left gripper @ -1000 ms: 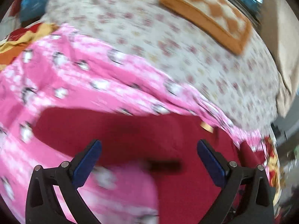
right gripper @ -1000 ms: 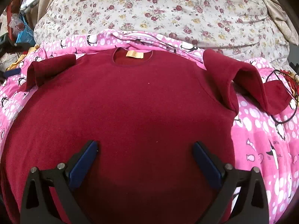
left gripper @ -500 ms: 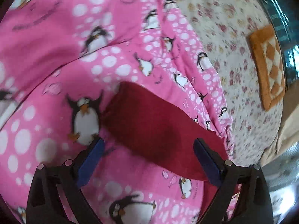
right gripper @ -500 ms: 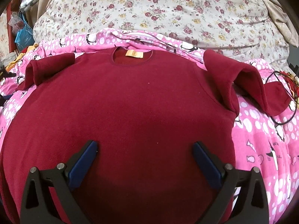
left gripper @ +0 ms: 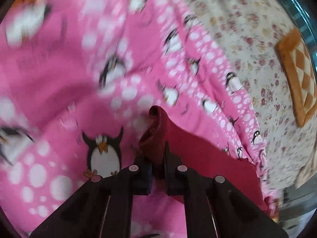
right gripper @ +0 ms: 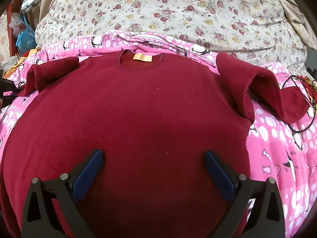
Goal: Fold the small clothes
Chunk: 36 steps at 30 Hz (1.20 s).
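- A maroon sweater point(right gripper: 138, 115) lies front-up and nearly flat on a pink penguin blanket point(right gripper: 277, 154) spread over a floral bedsheet point(right gripper: 178, 10), collar and tan label point(right gripper: 141, 57) at the far side.
- The left gripper point(left gripper: 157, 158) has its fingers drawn narrow, pinching the bunched end of the sweater's left sleeve point(left gripper: 198, 158); a fold of cloth stands up just past the fingertips.
- The right gripper point(right gripper: 153, 158) hangs over the near part of the sweater's body with its fingers wide and holding nothing; the cloth shows between them, but whether the tips touch it cannot be told.
- The right sleeve point(right gripper: 257, 87) lies humped and doubled at the far right, its cuff beside a thin black cable point(right gripper: 293, 127) on the blanket.
- Risk, as judged here: the pinch takes only the cuff's edge, so a quick pull could slip the sleeve free or drag the shoulder and wrinkle the flat body.
- A second risk: the soft blanket may ride up with the sleeve, since it sits right under the gripped cloth.
- The cable could snag the right cuff when that sleeve is taken.
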{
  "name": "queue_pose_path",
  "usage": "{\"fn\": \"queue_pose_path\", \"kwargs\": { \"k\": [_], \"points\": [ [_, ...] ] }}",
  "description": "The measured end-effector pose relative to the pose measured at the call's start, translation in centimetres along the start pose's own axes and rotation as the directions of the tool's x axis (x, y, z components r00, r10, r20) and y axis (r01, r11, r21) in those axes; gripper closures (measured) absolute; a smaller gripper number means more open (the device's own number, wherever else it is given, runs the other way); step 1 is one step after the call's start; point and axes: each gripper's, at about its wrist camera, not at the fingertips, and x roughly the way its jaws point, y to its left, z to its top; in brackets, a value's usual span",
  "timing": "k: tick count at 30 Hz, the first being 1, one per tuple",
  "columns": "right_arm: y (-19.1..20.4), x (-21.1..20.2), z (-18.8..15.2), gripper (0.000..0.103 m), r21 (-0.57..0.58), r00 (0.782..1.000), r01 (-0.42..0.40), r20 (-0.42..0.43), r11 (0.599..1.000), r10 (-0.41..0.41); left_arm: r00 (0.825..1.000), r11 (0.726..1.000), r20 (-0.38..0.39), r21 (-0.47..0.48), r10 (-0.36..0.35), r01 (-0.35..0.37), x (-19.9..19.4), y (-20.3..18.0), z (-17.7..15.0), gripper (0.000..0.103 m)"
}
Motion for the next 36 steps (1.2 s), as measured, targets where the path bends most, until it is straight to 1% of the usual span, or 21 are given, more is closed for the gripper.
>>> {"fn": "queue_pose_path", "kwargs": {
  "k": [2, 5, 6, 7, 9, 11, 13, 15, 17, 18, 21, 22, 23, 24, 27, 28, 30, 32, 33, 34, 36],
  "points": [
    [0.0, 0.0, 0.0, 0.000, -0.001, 1.000, 0.001, 0.000, 1.000, -0.001, 0.992, 0.998, 0.119, 0.045, 0.031, -0.037, -3.2, -1.5, 1.4, 0.103],
    [0.0, 0.0, 0.0, 0.000, 0.000, 1.000, 0.000, 0.000, 1.000, 0.000, 0.951, 0.993, 0.304, 0.076, 0.059, -0.086, -8.3, -3.4, 3.8, 0.103],
    [0.0, 0.0, 0.0, 0.000, -0.001, 1.000, 0.001, 0.000, 1.000, -0.001, 0.941, 0.992, 0.335, 0.085, 0.054, -0.088, -9.6, -4.2, 4.4, 0.103],
    [0.0, 0.0, 0.0, 0.000, -0.001, 1.000, 0.002, 0.000, 1.000, -0.002, 0.937, 0.992, 0.346, 0.098, 0.039, -0.078, -10.3, -4.8, 4.7, 0.103],
    [0.0, 0.0, -0.1, 0.000, -0.001, 1.000, 0.002, 0.000, 1.000, -0.002, 0.941, 0.986, 0.335, 0.165, -0.044, -0.013, -11.1, -7.2, 4.4, 0.103],
    [0.1, 0.0, -0.1, 0.000, -0.002, 1.000, 0.003, 0.000, 1.000, -0.003, 0.950, 0.962, 0.277, 0.266, -0.144, 0.068, -10.7, -10.8, 2.7, 0.103],
    [0.1, 0.0, 0.0, 0.000, -0.002, 1.000, 0.004, 0.000, 1.000, -0.004, 0.951, 0.924, 0.189, 0.343, -0.244, 0.169, -9.3, -14.7, 0.0, 0.103],
    [0.1, 0.0, 0.0, 0.000, -0.002, 1.000, 0.004, 0.002, 1.000, -0.004, 0.943, 0.881, 0.076, 0.387, -0.325, 0.273, -6.6, -19.1, -3.6, 0.103],
    [0.1, 0.0, -0.1, 0.000, -0.002, 1.000, 0.002, 0.001, 1.000, -0.002, 0.920, 0.840, -0.052, 0.391, -0.388, 0.376, -3.5, -23.2, -7.8, 0.103],
    [0.1, 0.0, -0.1, 0.000, -0.001, 1.000, 0.001, 0.002, 1.000, -0.001, 0.909, 0.821, -0.115, 0.396, -0.400, 0.411, -1.7, -25.2, -10.2, 0.103],
    [0.1, 0.1, 0.0, 0.000, 0.000, 1.000, 0.000, 0.001, 1.000, 0.000, 0.900, 0.774, -0.223, 0.460, -0.375, 0.436, 2.7, -28.9, -16.5, 0.102],
    [0.1, 0.0, 0.0, 0.000, 0.001, 1.000, -0.001, 0.001, 1.000, 0.001, 0.901, 0.773, -0.261, 0.464, -0.347, 0.432, 4.4, -29.2, -18.3, 0.095],
    [0.1, 0.0, 0.0, 0.000, 0.003, 1.000, -0.003, 0.001, 1.000, 0.003, 0.897, 0.777, -0.294, 0.456, -0.329, 0.435, 5.4, -29.2, -19.6, 0.093],
    [0.0, -0.1, 0.1, 0.000, 0.007, 1.000, -0.009, 0.000, 1.000, 0.009, 0.887, 0.779, -0.338, 0.441, -0.315, 0.445, 6.5, -28.8, -20.9, 0.091],
    [-0.4, -0.7, 0.3, 0.000, 0.031, 1.000, -0.021, 0.007, 0.999, 0.021, 0.873, 0.769, -0.396, 0.448, -0.286, 0.455, 6.7, -28.1, -23.0, 0.080],
    [-0.6, -1.0, 0.5, 0.000, 0.043, 1.000, -0.015, 0.018, 0.999, 0.014, 0.867, 0.763, -0.404, 0.449, -0.292, 0.465, 5.9, -27.9, -22.8, 0.079],
    [-0.9, -1.8, 1.1, 0.000, 0.058, 0.997, -0.012, 0.072, 0.998, 0.008, 0.860, 0.748, -0.374, 0.442, -0.348, 0.495, 3.5, -27.5, -21.9, 0.079],
    [-0.9, -2.4, 2.2, 0.000, 0.054, 0.991, -0.033, 0.132, 0.998, 0.026, 0.866, 0.746, -0.287, 0.441, -0.410, 0.499, 1.0, -26.8, -20.2, 0.078],
    [-0.9, -2.4, 3.3, 0.000, 0.046, 0.986, -0.073, 0.154, 0.996, 0.065, 0.879, 0.759, -0.205, 0.444, -0.431, 0.476, -0.3, -26.2, -19.1, 0.075],
    [-1.0, -2.0, 4.3, 0.001, 0.051, 0.980, -0.124, 0.160, 0.991, 0.115, 0.899, 0.788, -0.109, 0.445, -0.424, 0.426, -1.3, -25.6, -17.8, 0.072],
    [-1.2, -0.3, 6.2, 0.012, 0.088, 0.954, -0.275, 0.145, 0.957, 0.261, 0.929, 0.845, 0.026, 0.425, -0.369, 0.324, -2.1, -24.1, -15.8, 0.071]
  ]
}}
